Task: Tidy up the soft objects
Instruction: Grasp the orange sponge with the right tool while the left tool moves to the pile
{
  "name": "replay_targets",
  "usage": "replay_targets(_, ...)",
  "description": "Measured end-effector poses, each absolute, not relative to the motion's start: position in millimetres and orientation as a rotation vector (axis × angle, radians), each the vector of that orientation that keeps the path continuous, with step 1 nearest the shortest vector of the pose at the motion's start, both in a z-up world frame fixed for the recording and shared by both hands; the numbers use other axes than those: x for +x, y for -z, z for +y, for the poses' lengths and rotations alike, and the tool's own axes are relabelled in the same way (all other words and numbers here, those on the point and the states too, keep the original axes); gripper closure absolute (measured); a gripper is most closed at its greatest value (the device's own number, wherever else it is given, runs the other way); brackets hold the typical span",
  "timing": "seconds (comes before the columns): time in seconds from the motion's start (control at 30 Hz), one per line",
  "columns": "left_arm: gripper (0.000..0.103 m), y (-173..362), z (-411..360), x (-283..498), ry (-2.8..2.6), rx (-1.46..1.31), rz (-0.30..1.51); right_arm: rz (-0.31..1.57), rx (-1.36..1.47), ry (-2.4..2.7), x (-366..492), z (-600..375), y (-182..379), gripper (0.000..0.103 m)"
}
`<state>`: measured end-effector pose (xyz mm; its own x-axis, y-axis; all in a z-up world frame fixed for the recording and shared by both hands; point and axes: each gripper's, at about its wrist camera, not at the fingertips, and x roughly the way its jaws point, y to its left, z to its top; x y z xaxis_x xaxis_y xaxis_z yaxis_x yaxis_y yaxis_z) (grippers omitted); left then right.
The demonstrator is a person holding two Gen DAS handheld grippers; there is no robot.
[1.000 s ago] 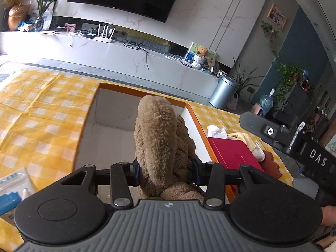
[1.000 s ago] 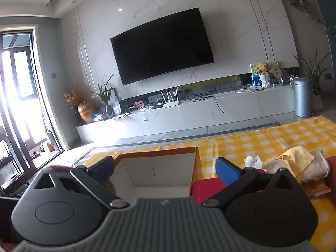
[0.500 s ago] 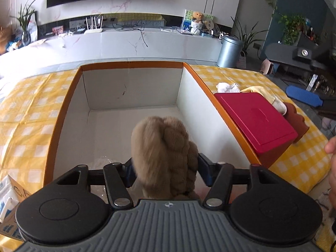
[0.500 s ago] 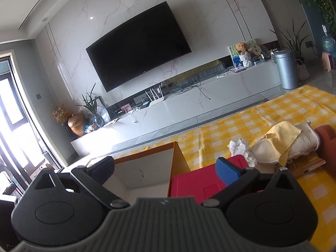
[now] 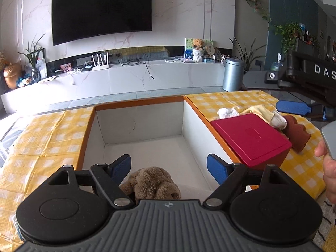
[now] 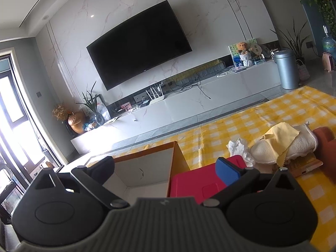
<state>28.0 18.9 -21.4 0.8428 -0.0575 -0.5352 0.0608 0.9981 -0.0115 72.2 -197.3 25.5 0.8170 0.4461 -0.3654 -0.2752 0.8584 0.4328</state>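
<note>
A brown plush toy [image 5: 153, 182] lies on the floor of the white box with an orange rim [image 5: 138, 103], at its near end. My left gripper [image 5: 168, 163] hangs over it; its jaws are opening and the blue pads stand clear of the toy on both sides. My right gripper [image 6: 166, 166] is open with nothing between its fingers, over the box's right wall [image 6: 172, 163] and a red lidded box [image 6: 189, 182]. Beyond that lie a yellow cloth [image 6: 279, 134], a cream soft item [image 6: 302, 145] and a crumpled white tissue [image 6: 239, 147].
The red lidded box [image 5: 250, 138] stands against the box's right side on a yellow checked tablecloth [image 5: 48, 134]. A brown object [image 5: 298, 132] lies behind it. A person's hand [image 5: 327, 168] is at the right edge. A TV console and grey bin [image 5: 233, 75] stand beyond.
My left gripper has opened wide and let go of the plush toy, which has sunk from upright between the pads to the box floor. The right wrist has rolled a little.
</note>
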Motion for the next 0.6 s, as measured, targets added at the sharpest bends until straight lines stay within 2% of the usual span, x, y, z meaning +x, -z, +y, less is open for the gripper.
replay_targets(0.23,0.009,1,27,18,0.026,-0.078,0.503,0.428,0.330,-0.376,61,-220,-46,0.002)
replay_targets(0.47,0.013,-6,22,15,0.139,-0.142,0.543,0.393,0.021,-0.187,35,-253,-72,0.003)
replay_targets(0.6,0.014,-11,14,12,0.149,-0.158,0.541,0.393,-0.031,-0.084,27,-284,-77,0.002)
